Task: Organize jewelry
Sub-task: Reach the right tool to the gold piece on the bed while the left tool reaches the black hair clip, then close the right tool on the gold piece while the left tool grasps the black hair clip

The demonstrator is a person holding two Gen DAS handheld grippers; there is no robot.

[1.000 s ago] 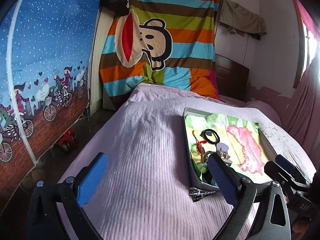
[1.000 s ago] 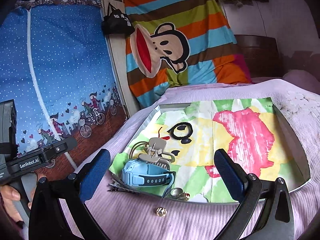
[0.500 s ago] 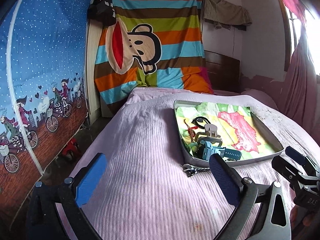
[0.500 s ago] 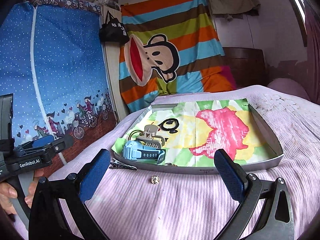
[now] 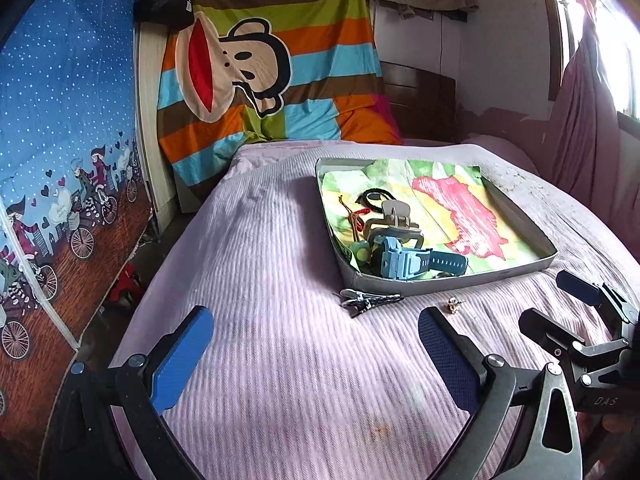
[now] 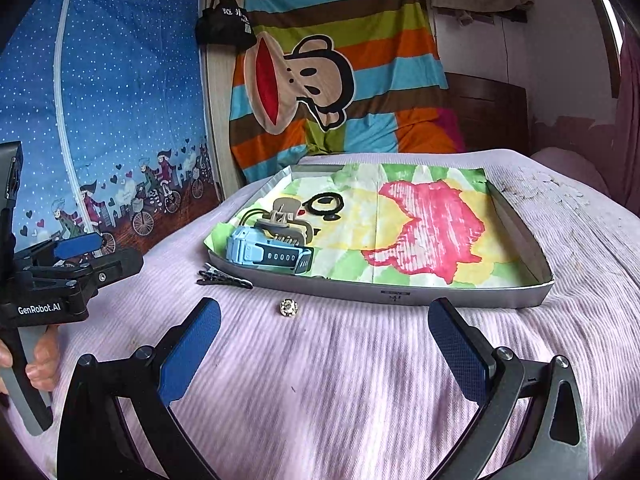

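Silver tray (image 6: pixel 400 296) lies beyond both jaws. Left gripper (image 5: pixel 316 344) and right gripper (image 6: pixel 324 336) gape wide, empty. Earring (image 6: pixel 288 307) sits ahead, between the right jaws.

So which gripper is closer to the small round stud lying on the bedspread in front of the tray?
Right, probably. The stud lies just ahead, between the right gripper fingers. The left gripper is farther back and left of it.

- Striped monkey blanket (image 5: pixel 264 64) hanging at the far wall.
- Blue bicycle-print curtain (image 5: pixel 60 152) on the left.
- Black bag (image 6: pixel 224 20) hung beside it.
- Pink curtain (image 5: pixel 580 120) far right.
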